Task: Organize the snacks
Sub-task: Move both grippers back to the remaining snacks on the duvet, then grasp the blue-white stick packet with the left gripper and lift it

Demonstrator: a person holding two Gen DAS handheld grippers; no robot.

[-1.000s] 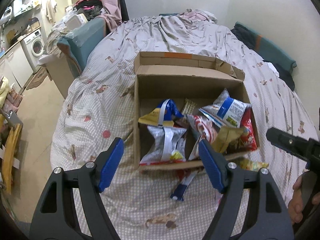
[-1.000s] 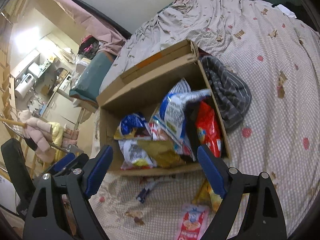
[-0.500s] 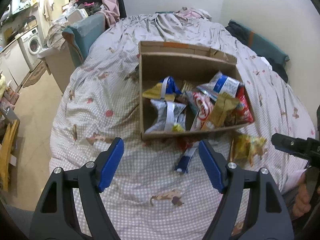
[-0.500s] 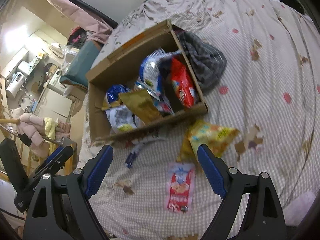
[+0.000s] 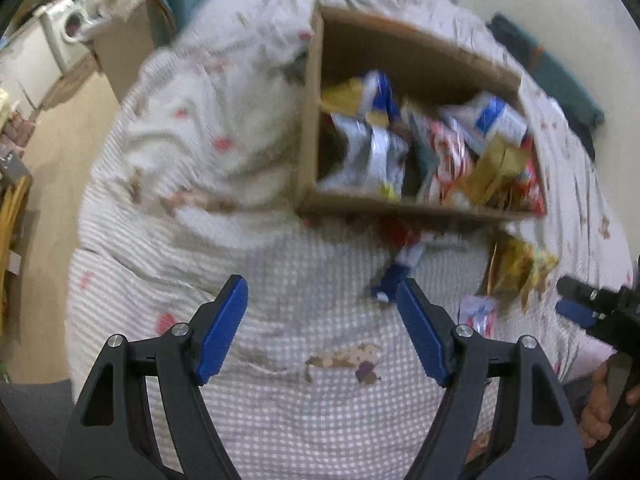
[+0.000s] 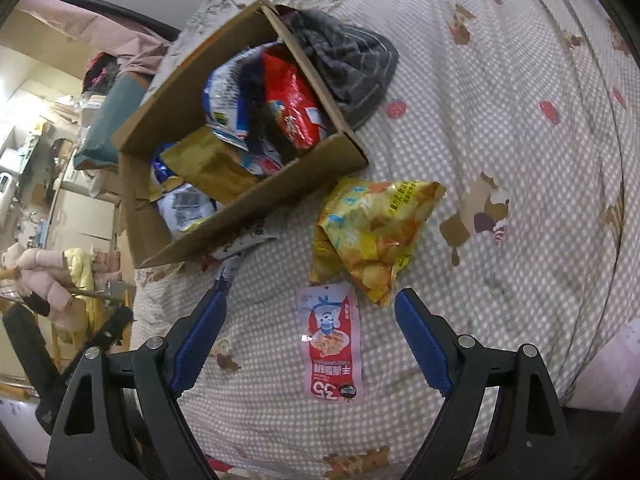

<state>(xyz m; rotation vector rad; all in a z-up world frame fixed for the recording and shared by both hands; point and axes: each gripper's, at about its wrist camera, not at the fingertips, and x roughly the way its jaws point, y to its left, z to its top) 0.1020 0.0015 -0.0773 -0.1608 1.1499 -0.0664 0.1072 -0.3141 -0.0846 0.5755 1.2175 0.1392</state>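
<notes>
Bed w/ checked quilt (image 6: 500,128) filled most of both views; brown bear/strawberry print on it. Left wrist view was blurred, esp. far half.

Cardboard box (image 6: 256,216) sat on quilt, open top, packed w/ snack bags: red bag (image 6: 294,108) upright at far-right end, white/blue bag (image 6: 224,92) next to it, gold bag (image 6: 212,164) leaning mid-box, silver bag (image 5: 372,156) at near-left corner. Grey striped cloth (image 6: 348,68) lay bunched against box's right wall, outside it.

Loose snacks on quilt, near side of box: yellow chip bag (image 6: 372,224) just beside box's near-right corner, crumpled. Pink/red flat packet (image 6: 330,344) lay flat just below chip bag, top edge touching or almost touching it; couldn't tell which. Blue/white packet (image 5: 394,276) stuck out from under box's near edge, partly hidden.

Right gripper (image 6: 308,332) jaws wide, nothing in them; pink/red packet seen btwn fingers, pads not on it. Left gripper (image 5: 322,328) also wide, empty, over bare quilt; blue/white packet near its right finger tip, contact unclear due to blur. Person's hand (image 5: 600,404) on right gripper handle visible at left view's right edge.

Room bg at left: washing machine (image 5: 66,36), clutter, too blurred for detail.
</notes>
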